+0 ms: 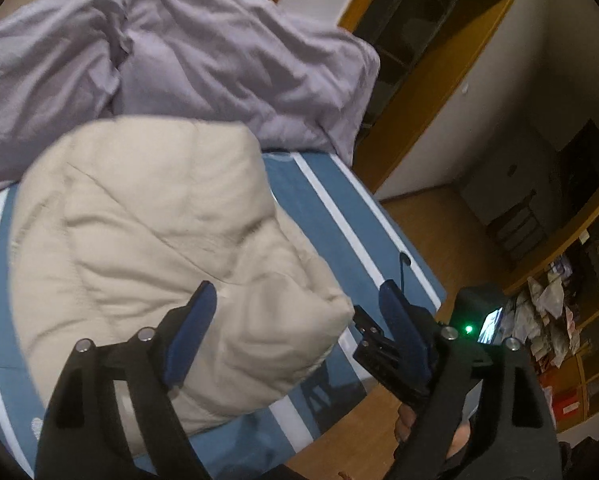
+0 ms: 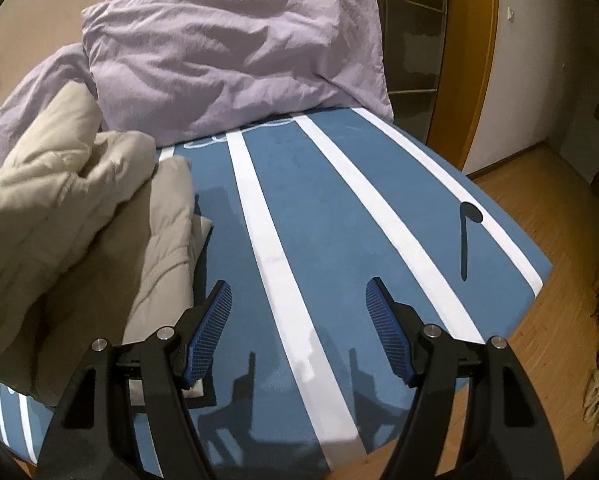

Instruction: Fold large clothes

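While both tools hang above the bed, neither holds anything: the left claw (image 1: 295, 300) is spread wide over the near corner of the cream padded coat (image 1: 151, 248), and the right claw (image 2: 297, 296) gapes just as wide over bare blue-and-white striped bedsheet (image 2: 339, 208). From the right wrist view the coat lies bunched at nine o'clock, with what looks like a ribbed cuff (image 2: 167, 268) trailing toward the near edge of the bed. From the left wrist view it is a thick rounded bundle in the middle of the mattress. Beyond it, at twelve o'clock, sits a rumpled lilac duvet (image 2: 235, 56).

I would judge the coat partly folded at best. To do this well, each claw should bite one layer at a hem or corner, not a puffy handful, then lift together and lay the fold flat on the open sheet to the right.
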### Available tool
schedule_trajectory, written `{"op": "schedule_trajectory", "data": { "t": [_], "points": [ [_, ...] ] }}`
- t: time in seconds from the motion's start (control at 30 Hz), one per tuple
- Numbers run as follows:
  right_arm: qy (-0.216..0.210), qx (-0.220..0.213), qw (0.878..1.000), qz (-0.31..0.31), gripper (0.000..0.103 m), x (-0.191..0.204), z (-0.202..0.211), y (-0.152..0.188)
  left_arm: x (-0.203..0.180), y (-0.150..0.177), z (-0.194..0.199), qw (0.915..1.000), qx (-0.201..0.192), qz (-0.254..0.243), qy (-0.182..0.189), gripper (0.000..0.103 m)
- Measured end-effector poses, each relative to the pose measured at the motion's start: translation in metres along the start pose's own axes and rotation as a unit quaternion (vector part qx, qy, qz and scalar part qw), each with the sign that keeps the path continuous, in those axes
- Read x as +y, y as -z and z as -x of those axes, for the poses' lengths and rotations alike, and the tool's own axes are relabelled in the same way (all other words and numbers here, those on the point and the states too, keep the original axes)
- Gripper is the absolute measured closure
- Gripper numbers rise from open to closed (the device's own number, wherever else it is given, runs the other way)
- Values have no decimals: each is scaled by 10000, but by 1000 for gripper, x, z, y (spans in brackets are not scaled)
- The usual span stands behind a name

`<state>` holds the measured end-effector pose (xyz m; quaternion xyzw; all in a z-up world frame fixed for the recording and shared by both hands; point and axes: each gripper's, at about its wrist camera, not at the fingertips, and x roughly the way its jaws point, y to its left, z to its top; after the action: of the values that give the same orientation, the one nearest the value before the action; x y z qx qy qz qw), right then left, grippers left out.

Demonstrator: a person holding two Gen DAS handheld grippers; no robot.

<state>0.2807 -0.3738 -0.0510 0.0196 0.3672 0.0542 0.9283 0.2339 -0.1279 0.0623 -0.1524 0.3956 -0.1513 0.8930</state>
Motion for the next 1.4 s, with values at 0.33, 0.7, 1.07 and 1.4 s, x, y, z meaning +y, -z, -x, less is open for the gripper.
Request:
{"op": "schedule_trajectory", "data": {
  "t": [0.33,0.7,1.07,1.4],
  "points": [
    [-196,77,9997,143,29,17,2,-1,88,-12,37,9904,-392,755,-1087,16],
    [-224,293,9992,132,26,16,-9,1,168,-14,29,9699,-383,1398,-1957,16],
    [-23,300,9995,-121,26,-5,-14,-14,162,0,-9,9742,-240,1487,-1680,16],
    [-299,-6,9992,-252,26,-1,6,-49,135,-1,-37,9789,-167,1026,-1760,16]
  ]
}}
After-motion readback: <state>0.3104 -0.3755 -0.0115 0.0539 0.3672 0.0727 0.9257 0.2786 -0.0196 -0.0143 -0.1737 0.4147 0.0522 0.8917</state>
